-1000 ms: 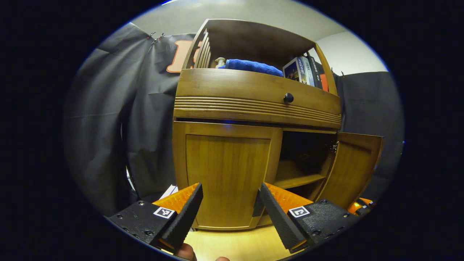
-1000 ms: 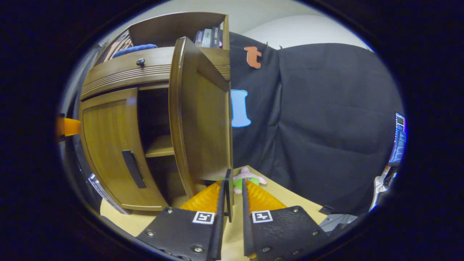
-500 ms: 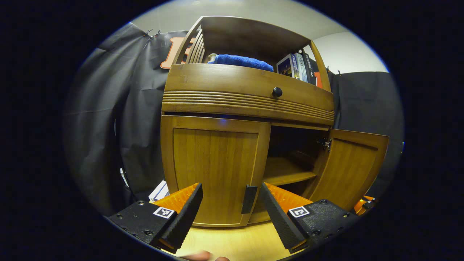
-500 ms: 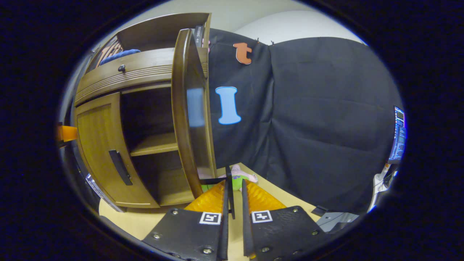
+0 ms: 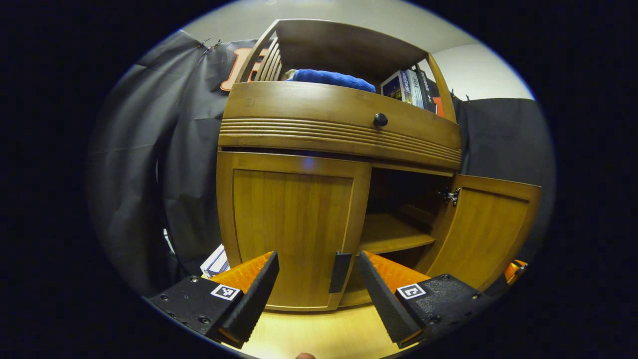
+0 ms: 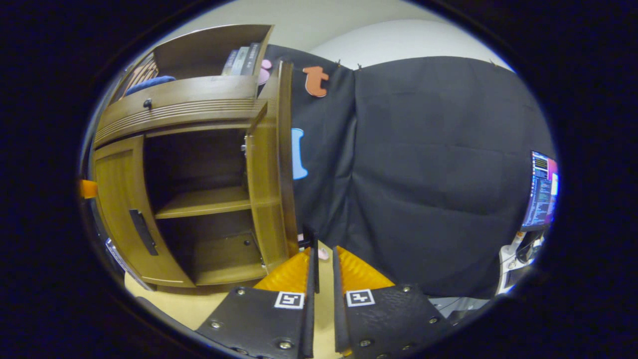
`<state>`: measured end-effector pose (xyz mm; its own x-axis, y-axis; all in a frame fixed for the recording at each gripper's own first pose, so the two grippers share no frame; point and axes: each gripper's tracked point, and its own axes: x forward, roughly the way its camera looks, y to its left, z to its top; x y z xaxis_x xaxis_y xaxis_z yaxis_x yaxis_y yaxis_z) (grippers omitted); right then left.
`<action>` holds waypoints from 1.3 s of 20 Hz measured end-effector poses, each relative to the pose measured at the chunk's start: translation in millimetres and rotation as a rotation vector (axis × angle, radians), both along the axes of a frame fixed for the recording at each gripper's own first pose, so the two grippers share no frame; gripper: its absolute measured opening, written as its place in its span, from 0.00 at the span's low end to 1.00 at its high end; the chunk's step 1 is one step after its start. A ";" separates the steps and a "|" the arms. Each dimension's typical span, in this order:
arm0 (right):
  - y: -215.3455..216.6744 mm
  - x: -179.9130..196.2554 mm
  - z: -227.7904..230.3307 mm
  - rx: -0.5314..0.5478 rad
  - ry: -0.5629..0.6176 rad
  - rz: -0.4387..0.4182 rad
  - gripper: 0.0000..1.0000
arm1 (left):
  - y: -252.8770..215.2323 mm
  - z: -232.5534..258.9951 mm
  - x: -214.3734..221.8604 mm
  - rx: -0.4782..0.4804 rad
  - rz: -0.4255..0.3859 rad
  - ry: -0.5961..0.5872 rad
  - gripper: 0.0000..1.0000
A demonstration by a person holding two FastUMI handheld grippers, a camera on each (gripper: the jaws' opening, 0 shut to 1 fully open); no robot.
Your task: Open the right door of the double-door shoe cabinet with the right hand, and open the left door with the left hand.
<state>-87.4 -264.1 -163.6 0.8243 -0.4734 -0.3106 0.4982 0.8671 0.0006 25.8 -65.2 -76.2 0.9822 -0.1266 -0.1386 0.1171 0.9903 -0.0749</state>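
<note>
The wooden shoe cabinet [image 5: 339, 129] faces my left gripper [image 5: 317, 259], which is open. Its left door [image 5: 291, 229] is closed, and the dark handle [image 5: 340, 271] shows between my fingers, nearer the right one and a little beyond the tips. The right door [image 5: 491, 234] stands swung out. In the right gripper view that door [image 6: 276, 164] is seen almost edge-on, with the shelf [image 6: 204, 202] bare inside. My right gripper [image 6: 323, 252] is shut on the right door's thin dark handle [image 6: 312, 238], which lies along the left finger.
A drawer with a black knob [image 5: 380, 119] sits above the doors. A blue towel [image 5: 331, 79] and books [image 5: 406, 87] are on the top shelf. A small pink toy [image 6: 323, 254] lies on the table beyond the open door. A monitor [image 6: 542, 189] glows at far right.
The right door has swung much wider with my right gripper on its handle. My left gripper shifted right, bringing the left door's handle into view between its fingers.
</note>
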 end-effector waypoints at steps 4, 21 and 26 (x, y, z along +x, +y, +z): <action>-8.9 -9.4 12.0 -0.019 -0.011 -0.007 0.17 | -18.1 -11.3 15.8 0.007 -0.029 0.019 0.98; -67.5 -86.0 60.1 -0.137 0.046 -0.188 0.17 | -54.5 -88.6 115.4 -0.018 0.034 0.084 0.84; -66.4 -76.3 55.1 -0.142 0.061 -0.168 0.16 | -55.9 -93.3 121.1 0.017 0.039 0.064 0.65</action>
